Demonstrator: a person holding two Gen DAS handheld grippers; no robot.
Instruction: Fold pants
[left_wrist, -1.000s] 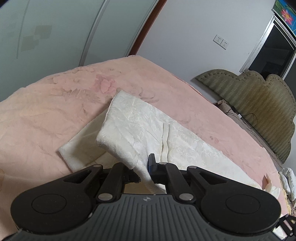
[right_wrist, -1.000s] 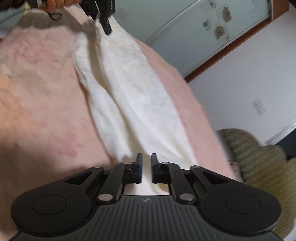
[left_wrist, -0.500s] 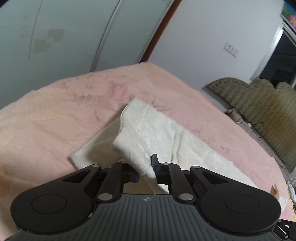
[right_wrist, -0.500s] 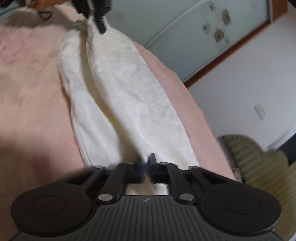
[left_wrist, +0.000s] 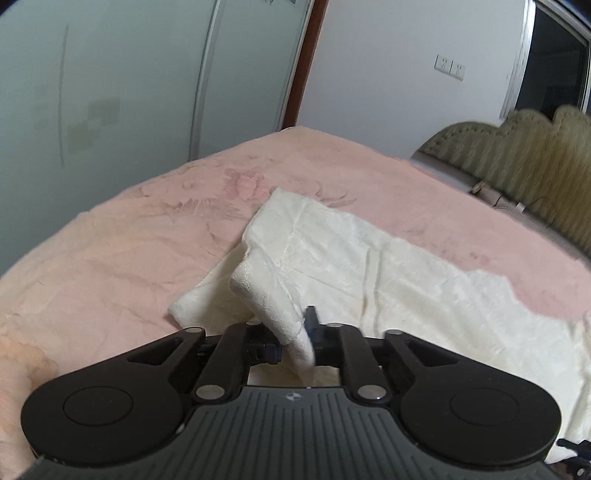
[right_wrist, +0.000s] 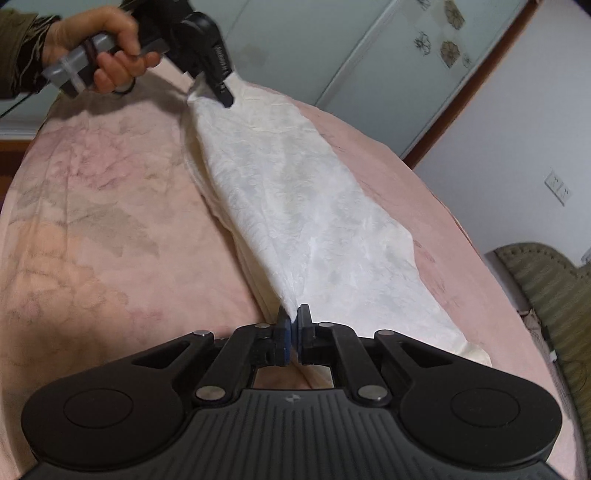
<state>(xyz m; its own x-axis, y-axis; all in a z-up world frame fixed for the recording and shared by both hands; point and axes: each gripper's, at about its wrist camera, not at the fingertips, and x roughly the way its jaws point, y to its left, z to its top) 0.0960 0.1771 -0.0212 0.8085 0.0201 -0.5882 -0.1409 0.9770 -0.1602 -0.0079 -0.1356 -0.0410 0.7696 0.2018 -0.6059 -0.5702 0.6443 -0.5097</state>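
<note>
Cream-white pants (left_wrist: 369, 266) lie on a pink bedspread (left_wrist: 122, 254). My left gripper (left_wrist: 295, 339) is shut on a corner of the pants and lifts that edge off the bed. In the right wrist view the pants (right_wrist: 295, 206) stretch taut between the two grippers. My right gripper (right_wrist: 293, 332) is shut on the near edge of the pants. The left gripper (right_wrist: 214, 92) shows at the far end, held by a hand, pinching the other end. One layer of the pants lies beneath on the bed.
The pink bedspread (right_wrist: 92, 221) covers the whole bed. A green padded headboard (left_wrist: 524, 155) stands at the right. Pale wardrobe doors (left_wrist: 129, 81) and a white wall with a socket (left_wrist: 450, 68) stand behind the bed.
Both grippers have lifted the pants edge higher, pulling the cloth taut between them. The right gripper's jaws have closed on the cloth. The top layer has risen off the lower layer.
</note>
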